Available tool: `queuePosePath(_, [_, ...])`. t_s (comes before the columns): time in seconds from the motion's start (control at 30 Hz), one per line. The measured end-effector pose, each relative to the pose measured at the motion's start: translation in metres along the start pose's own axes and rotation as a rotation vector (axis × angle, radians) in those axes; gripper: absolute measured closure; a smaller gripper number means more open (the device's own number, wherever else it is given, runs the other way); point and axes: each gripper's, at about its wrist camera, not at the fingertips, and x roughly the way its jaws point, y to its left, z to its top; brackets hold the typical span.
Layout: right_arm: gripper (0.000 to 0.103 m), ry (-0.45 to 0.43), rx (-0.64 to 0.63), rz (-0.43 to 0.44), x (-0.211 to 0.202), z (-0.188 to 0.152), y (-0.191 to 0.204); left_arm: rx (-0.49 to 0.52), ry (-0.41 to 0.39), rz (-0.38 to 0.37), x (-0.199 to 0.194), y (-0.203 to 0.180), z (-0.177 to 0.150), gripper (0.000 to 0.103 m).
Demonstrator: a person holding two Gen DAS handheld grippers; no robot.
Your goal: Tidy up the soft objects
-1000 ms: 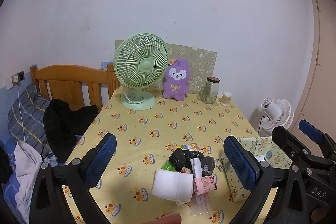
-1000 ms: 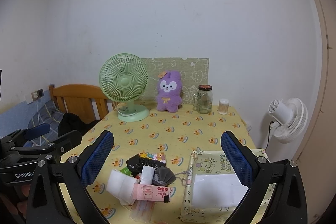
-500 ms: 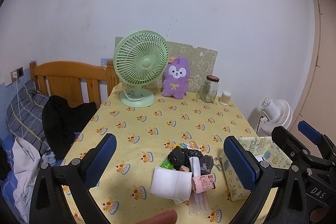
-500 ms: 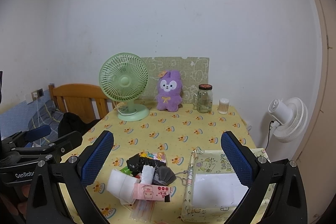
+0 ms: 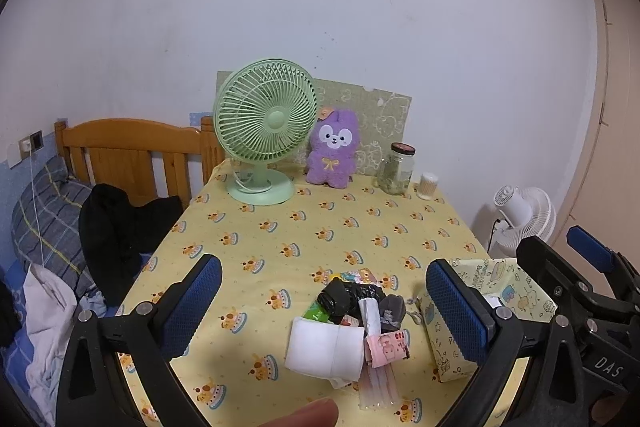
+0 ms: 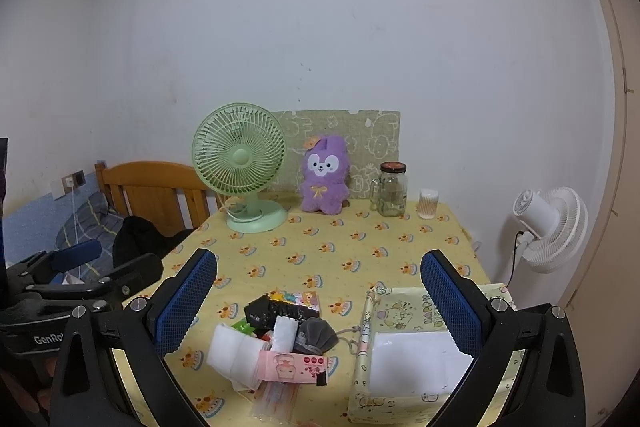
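Clutter of soft goods (image 6: pixel 276 331) sits just left of the patterned storage box (image 6: pixel 416 383) on the yellow tablecloth (image 5: pixel 320 223). Folded white cloth (image 5: pixel 326 345), pink tissue pack (image 6: pixel 294 367) and grey pouch (image 6: pixel 316 335) look light and squashy; I judge each should be pinched mid-body. Left gripper (image 5: pixel 332 303) and right gripper (image 6: pixel 320 303) both hover above, spread wide, empty.

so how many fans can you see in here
2: a green fan stands at the table's far left beside the purple plush; a white fan sits off the table's right edge, near the door.
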Motion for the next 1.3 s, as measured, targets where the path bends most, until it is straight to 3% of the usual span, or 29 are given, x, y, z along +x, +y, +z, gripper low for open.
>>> queuePosePath(0.8, [0.000, -0.005, -0.005, 0.003, -0.003, 0.005, 0.001, 0.009, -0.015, 0.012, -0.006, -0.002, 0.002, 0.000])
queuePosePath(1.3, [0.000, 0.066, -0.001, -0.016, 0.013, -0.019, -0.003, -0.008, 0.070, -0.002, 0.017, 0.004, -0.020, 0.000])
